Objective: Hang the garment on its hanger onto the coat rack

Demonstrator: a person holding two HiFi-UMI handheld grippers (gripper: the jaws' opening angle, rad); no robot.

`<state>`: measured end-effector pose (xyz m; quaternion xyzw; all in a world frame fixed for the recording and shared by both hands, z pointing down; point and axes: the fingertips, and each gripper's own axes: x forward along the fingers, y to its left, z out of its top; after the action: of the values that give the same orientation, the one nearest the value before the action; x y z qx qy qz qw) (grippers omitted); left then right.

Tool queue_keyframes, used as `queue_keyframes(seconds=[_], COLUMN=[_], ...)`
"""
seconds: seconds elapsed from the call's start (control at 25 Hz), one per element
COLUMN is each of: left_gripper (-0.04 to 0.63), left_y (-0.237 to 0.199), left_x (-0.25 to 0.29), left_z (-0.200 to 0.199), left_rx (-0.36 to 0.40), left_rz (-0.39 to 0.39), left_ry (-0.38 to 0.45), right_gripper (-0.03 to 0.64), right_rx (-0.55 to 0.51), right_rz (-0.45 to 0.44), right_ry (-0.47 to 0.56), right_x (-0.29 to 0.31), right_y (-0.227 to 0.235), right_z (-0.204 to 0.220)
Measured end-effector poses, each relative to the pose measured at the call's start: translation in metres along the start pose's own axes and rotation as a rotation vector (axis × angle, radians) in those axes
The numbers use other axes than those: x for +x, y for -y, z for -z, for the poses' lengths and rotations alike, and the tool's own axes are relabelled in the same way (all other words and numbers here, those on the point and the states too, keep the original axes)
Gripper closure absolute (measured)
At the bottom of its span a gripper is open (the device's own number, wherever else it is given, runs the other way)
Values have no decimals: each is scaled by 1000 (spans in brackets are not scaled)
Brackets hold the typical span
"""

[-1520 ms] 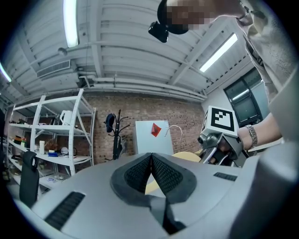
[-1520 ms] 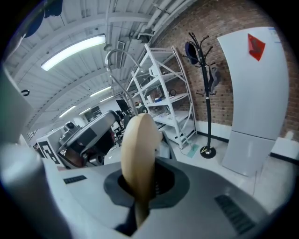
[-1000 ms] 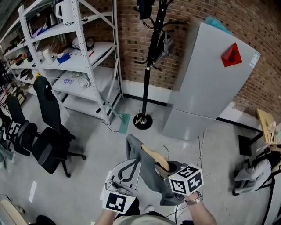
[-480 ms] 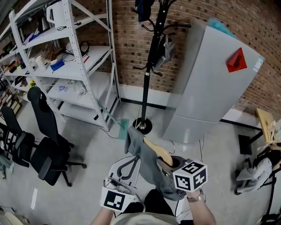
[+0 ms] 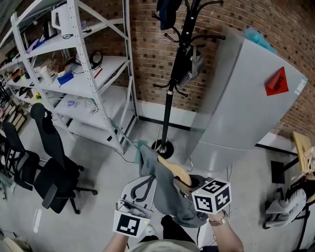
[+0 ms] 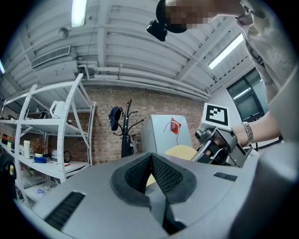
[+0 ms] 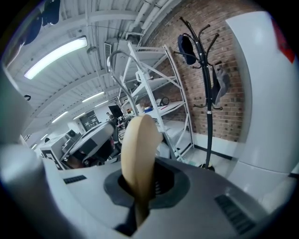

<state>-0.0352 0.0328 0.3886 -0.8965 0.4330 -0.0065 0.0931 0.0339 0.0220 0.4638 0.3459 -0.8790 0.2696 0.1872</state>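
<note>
The right hand-held gripper [image 7: 140, 186] is clamped tight on the flat wood of the hanger [image 7: 138, 149]. A narrow pinch like that could let the hanger swivel under the weight of the grey garment [image 5: 173, 206] draped over it. If it tips, the garment may slide off to the floor well short of the coat rack [image 5: 170, 98]. The wire hook [image 7: 117, 60] stands free above the wood, and I judge it could miss a peg if the hanger twists. It could also snag the dark item [image 5: 167, 12] or the grey one [image 5: 192, 69] already hanging on the coat rack. The left hand-held gripper [image 6: 152, 172] has its jaws together on nothing and sits on the side of the garment away from the coat rack, so it gives the garment no support.
</note>
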Motion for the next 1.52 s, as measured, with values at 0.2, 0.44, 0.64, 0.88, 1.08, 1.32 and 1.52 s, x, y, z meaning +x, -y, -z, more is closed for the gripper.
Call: queue_keyframes(seconds=[0.2,0.44,0.64,0.88,1.08,1.32,1.52], left_gripper=[594,594,594,594,594,594,594], left_y=[-18,-37,-42,-50,-70,-106,-141], left_x=[43,87,112,126,146,181,212], left_z=[1,12,5,4,8,12,-3], left_rx=[41,3,67,91,65,22,98], left_rz=[-17,-77,-97,-110,-108,-60,26], left_ry=[7,-7,12,14,32,49,115], right_gripper=[598,598,598,598,598,598,598], right_rx=[-22,-55,-96,-134,-138,-116,-93], right_rz=[-39,-85,-110,-119,-97,-59,-11], right_ry=[-32,-52,-62,-51,-70,-61,-53], right_x=[21,40,44,51,69,95,121], right_y=[30,61,84,100,115,134,147], right_z=[-22,-44,-65,-86,-97,-129,-159])
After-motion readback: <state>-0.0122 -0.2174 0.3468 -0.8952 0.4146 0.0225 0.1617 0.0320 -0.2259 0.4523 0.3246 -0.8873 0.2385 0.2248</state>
